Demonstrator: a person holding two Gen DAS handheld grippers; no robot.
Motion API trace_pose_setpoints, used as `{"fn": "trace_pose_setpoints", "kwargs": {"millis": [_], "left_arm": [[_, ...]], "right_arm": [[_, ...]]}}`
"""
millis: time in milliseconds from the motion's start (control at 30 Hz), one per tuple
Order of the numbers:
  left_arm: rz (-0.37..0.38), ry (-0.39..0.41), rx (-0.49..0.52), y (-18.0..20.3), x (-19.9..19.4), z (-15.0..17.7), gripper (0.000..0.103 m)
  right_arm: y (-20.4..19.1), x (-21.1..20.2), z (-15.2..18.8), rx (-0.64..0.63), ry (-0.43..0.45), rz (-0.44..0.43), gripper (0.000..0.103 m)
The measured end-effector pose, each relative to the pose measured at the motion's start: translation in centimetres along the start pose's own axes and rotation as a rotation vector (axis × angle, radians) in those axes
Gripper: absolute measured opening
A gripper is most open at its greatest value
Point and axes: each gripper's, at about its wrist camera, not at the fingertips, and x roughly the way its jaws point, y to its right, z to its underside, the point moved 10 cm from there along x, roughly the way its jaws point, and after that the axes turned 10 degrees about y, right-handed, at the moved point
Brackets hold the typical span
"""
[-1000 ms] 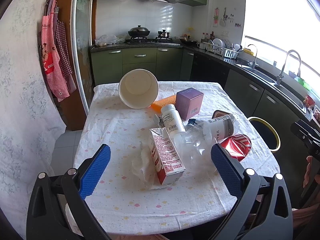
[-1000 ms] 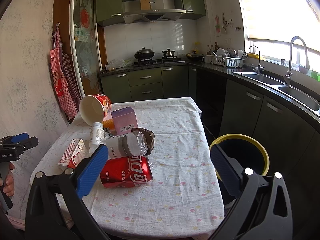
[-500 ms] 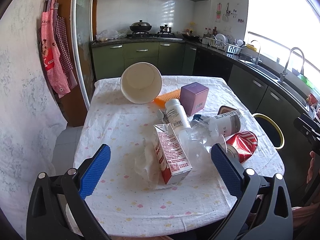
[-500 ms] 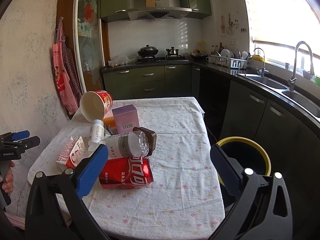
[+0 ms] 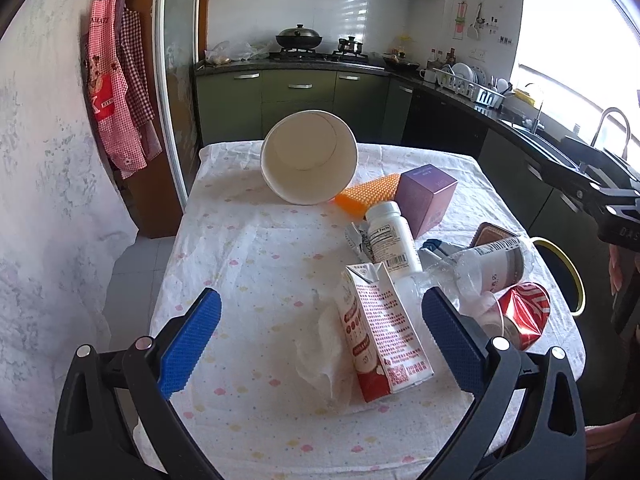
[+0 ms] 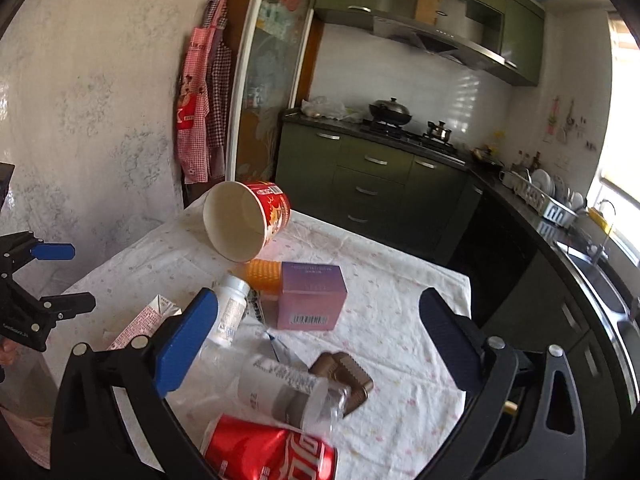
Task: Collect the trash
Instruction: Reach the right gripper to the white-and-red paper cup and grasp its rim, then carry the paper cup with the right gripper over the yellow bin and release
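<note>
From the left wrist view, the left gripper (image 5: 320,330) is hovering above the near edge of the worktop (image 5: 248,264) with its blue pads spread wide and nothing between them. A red-and-white milk carton (image 5: 382,330) is lying on its side just ahead of the right pad, partly resting on a crumpled white tissue (image 5: 320,354). Just beyond it a white pill bottle (image 5: 390,236) is lying flat, and a clear plastic bottle (image 5: 476,266) is leaning over a crushed red can (image 5: 524,314) at the right edge. Farther back, a paper bowl (image 5: 308,158) is tipped on its side with its mouth facing the camera, touching an orange block (image 5: 368,196) that is sitting beside a purple box (image 5: 426,200). A yellow-rimmed bin (image 5: 570,276) is showing past the worktop's right edge.

From the right wrist view, the right gripper (image 6: 318,344) is also hanging open over the pile, pads wide apart and empty. The red can (image 6: 272,454) is lying at the near edge, with the clear plastic bottle (image 6: 288,392) across it and a brown tray (image 6: 348,378) touching the bottle's right end. The purple box (image 6: 310,296) is standing farther back, the orange block (image 6: 264,276) just left of it, and the paper bowl (image 6: 244,220) beyond. The milk carton (image 6: 142,322) is peeking out at the left, near the other gripper.
</note>
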Motion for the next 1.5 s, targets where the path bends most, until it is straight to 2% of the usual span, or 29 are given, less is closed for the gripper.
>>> {"fn": "trace_pose_setpoints", "kwargs": {"millis": [233, 300, 467, 600, 867, 933, 1000, 1033, 1100, 1200, 1367, 1500], "left_arm": [[-0.017, -0.022, -0.017, -1.6, 3.1, -1.0, 0.099], [-0.019, -0.029, -0.019, -2.0, 3.9, -1.1, 0.099], [-0.013, -0.039, -0.026, -2.8, 5.6, -1.4, 0.099], [-0.006, -0.047, -0.029, -3.3, 6.5, -1.3, 0.099], [0.013, -0.062, -0.051, -4.5, 7.6, -0.6, 0.099], [0.011, -0.065, -0.055, -4.7, 7.6, -0.5, 0.099], [0.012, -0.067, -0.062, -5.0, 7.7, -0.3, 0.099], [0.013, -0.068, -0.065, -5.1, 7.7, -0.3, 0.099], [0.010, -0.067, -0.068, -5.2, 7.7, -0.2, 0.099], [0.011, -0.065, -0.073, -5.3, 7.4, -0.2, 0.099], [0.015, -0.055, -0.064, -4.9, 6.6, -0.4, 0.099], [0.036, -0.034, -0.040, -3.6, 5.5, -0.9, 0.099]], "right_arm": [[-3.2, 9.2, -2.6, -0.089, -0.073, -0.104, 0.064], [-4.1, 11.6, -2.9, -0.128, -0.094, -0.119, 0.053], [-6.9, 16.8, -2.9, -0.218, -0.151, -0.146, 0.051], [-8.2, 19.9, -2.6, -0.280, -0.169, -0.119, 0.043], [-8.2, 24.4, -3.3, -0.338, -0.158, -0.044, 0.041], [-8.0, 25.2, -3.4, -0.333, -0.166, -0.040, 0.034], [-7.9, 26.0, -3.6, -0.319, -0.187, -0.041, 0.020], [-7.7, 26.1, -3.7, -0.318, -0.189, -0.028, 0.018], [-7.1, 26.6, -4.1, -0.287, -0.202, -0.029, 0.013], [-5.8, 27.1, -4.4, -0.156, -0.255, -0.077, 0.005], [-2.4, 25.9, -5.2, 0.135, -0.331, -0.178, 0.003], [1.6, 22.7, -5.4, 0.318, -0.384, -0.242, 0.003]]}}
